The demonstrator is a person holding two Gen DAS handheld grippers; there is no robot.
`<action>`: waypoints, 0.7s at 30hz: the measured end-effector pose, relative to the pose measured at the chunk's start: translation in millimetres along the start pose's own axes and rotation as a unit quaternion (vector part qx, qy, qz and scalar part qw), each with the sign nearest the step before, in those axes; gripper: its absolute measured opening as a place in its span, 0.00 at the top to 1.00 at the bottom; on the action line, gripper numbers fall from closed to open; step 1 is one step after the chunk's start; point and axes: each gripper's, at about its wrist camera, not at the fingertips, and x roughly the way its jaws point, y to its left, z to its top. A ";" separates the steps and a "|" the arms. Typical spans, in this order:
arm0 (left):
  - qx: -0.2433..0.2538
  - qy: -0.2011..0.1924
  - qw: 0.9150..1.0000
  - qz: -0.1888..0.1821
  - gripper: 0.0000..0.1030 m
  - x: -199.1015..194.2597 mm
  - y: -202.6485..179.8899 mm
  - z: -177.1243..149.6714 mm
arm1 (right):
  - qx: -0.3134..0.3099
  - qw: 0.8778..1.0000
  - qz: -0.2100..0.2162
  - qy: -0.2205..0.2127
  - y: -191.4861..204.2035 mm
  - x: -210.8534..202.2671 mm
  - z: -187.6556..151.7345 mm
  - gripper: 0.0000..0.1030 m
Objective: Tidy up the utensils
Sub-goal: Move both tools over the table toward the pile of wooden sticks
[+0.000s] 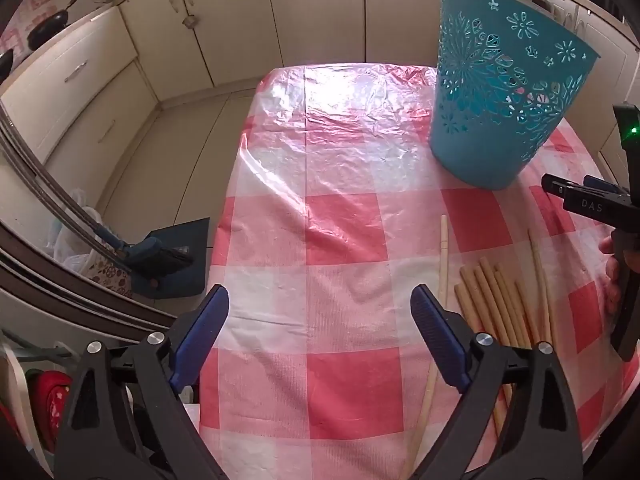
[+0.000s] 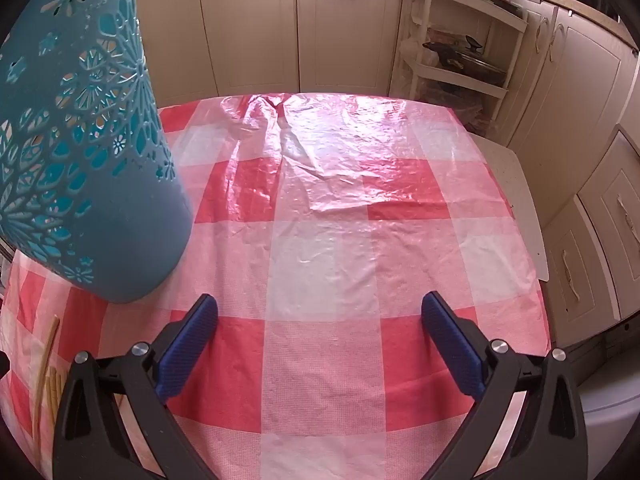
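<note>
Kitchen table with checked cloth, basket and wooden utensils; both grippers empty.

Cream kitchen cabinets (image 1: 320,12) enclose a table covered by a red-and-white checked tablecloth (image 1: 344,240) under clear plastic film. Landmark: the teal perforated basket (image 1: 504,92), standing upright on the cloth. Nearer the camera than the basket, well apart from its base, a bundle of wooden utensil handles (image 1: 496,300) lies flat on the cloth, with one longer wooden stick (image 1: 442,264) just to its left; their working ends are hidden. The left gripper (image 1: 320,304) hovers over bare cloth left of the bundle, jaws spread wide, nothing between them. The right gripper (image 2: 320,316) hovers over cloth right of the basket, jaws spread fully, holding nothing.
</note>
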 end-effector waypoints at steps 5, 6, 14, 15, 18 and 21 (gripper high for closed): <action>-0.005 -0.005 1.000 -0.007 0.07 -0.8 -2.5 -2.4 | 0.005 1.000 0.022 -0.018 -2.7 -37.1 -9.2 0.06; -0.008 -0.004 1.000 -0.009 0.07 -1.2 -1.3 -3.9 | 0.004 0.999 0.028 -0.032 -2.0 -51.8 -12.4 0.06; -0.030 0.004 0.999 0.016 0.07 -43.9 2.1 -18.2 | -0.027 0.990 0.065 -0.120 14.1 -165.2 -45.9 0.06; -0.036 -0.005 0.999 0.011 0.07 -55.0 1.9 -24.6 | -0.024 0.989 0.071 -0.131 15.1 -178.7 -49.7 0.06; -0.046 -0.028 0.999 0.003 0.07 -86.9 -2.2 -44.6 | -0.012 0.984 0.090 -0.155 20.2 -213.1 -60.0 0.06; -0.044 -0.067 0.997 0.012 0.07 -129.6 4.9 -67.5 | -0.011 0.978 0.111 -0.177 29.7 -243.5 -69.6 0.06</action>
